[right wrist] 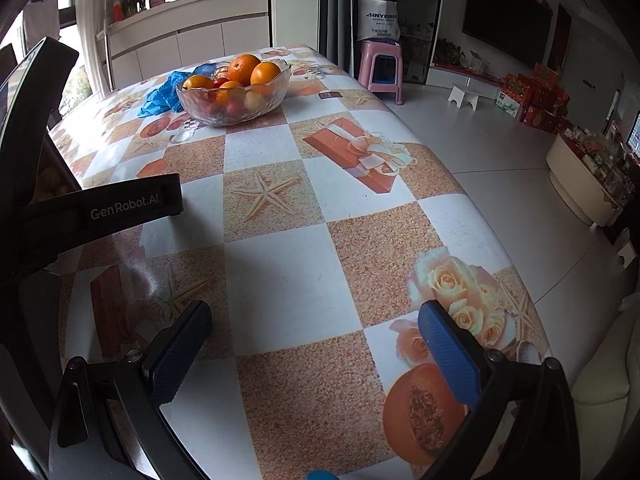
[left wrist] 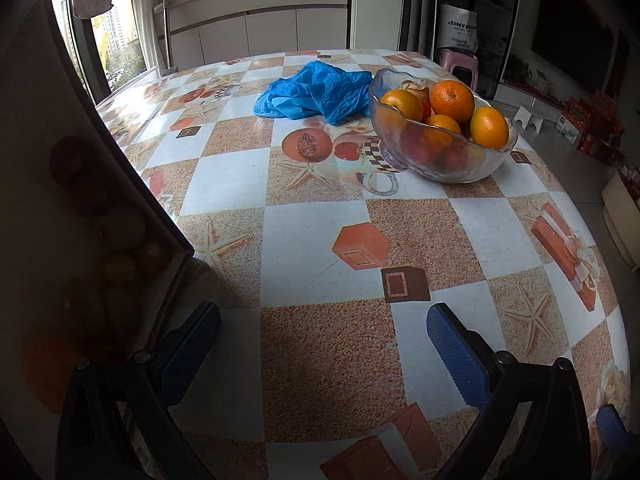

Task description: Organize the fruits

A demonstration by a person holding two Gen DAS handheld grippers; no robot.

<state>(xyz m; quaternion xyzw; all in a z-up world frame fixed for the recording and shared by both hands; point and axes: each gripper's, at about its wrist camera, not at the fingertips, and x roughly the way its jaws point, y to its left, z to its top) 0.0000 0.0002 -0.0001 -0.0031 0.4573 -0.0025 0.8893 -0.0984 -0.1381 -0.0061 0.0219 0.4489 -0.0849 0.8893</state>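
**Fruit heaped in glass bowl, both grippers empty**

Oranges sit piled in the bowl at the table's far side. Left gripper and right gripper stand wide apart, holding nothing. Judgement: the fruit is firm, round and likely to roll, so grip across the middle. The bowl looks fragile.

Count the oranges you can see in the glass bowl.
4: one at the left rim, one on top, one low in the middle, one at the right rim. More may be hidden underneath.
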